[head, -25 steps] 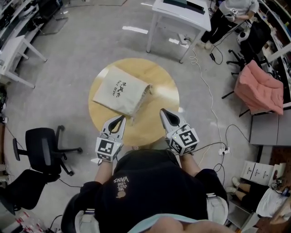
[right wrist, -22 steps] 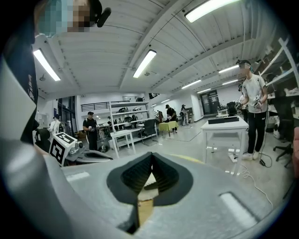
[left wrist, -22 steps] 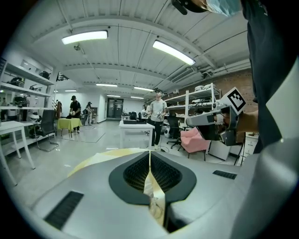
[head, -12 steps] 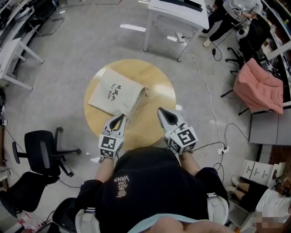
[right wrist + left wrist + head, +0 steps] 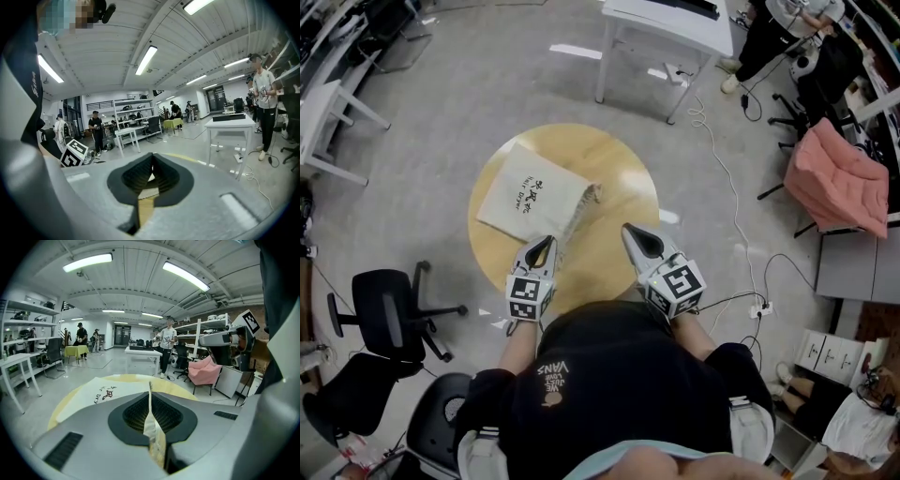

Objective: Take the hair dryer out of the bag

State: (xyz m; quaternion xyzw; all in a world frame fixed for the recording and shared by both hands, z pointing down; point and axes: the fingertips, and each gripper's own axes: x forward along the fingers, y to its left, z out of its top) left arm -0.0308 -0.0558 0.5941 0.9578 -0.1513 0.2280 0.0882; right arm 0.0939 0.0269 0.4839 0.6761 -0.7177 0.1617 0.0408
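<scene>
A cream cloth bag (image 5: 530, 195) with dark print lies flat on the left half of the round wooden table (image 5: 623, 178). Its drawstring mouth (image 5: 589, 194) faces the middle. The hair dryer is not visible; the bag hides whatever is inside. My left gripper (image 5: 546, 244) is shut and hangs just off the bag's near edge. In the left gripper view the bag (image 5: 101, 392) spreads out ahead of the left gripper (image 5: 150, 386). My right gripper (image 5: 631, 231) is shut and empty, over bare wood to the right of the bag. The right gripper (image 5: 151, 158) looks out over the table.
A white table (image 5: 670, 28) stands beyond the round one. A black office chair (image 5: 389, 309) is on the floor at the left, and a pink-draped chair (image 5: 834, 178) at the right. A cable (image 5: 727, 183) trails across the floor. People stand at the far side.
My left gripper has sunk toward the table and edged closer to the bag's near edge. The right gripper has shifted a little forward over the wood. Both stay shut.
</scene>
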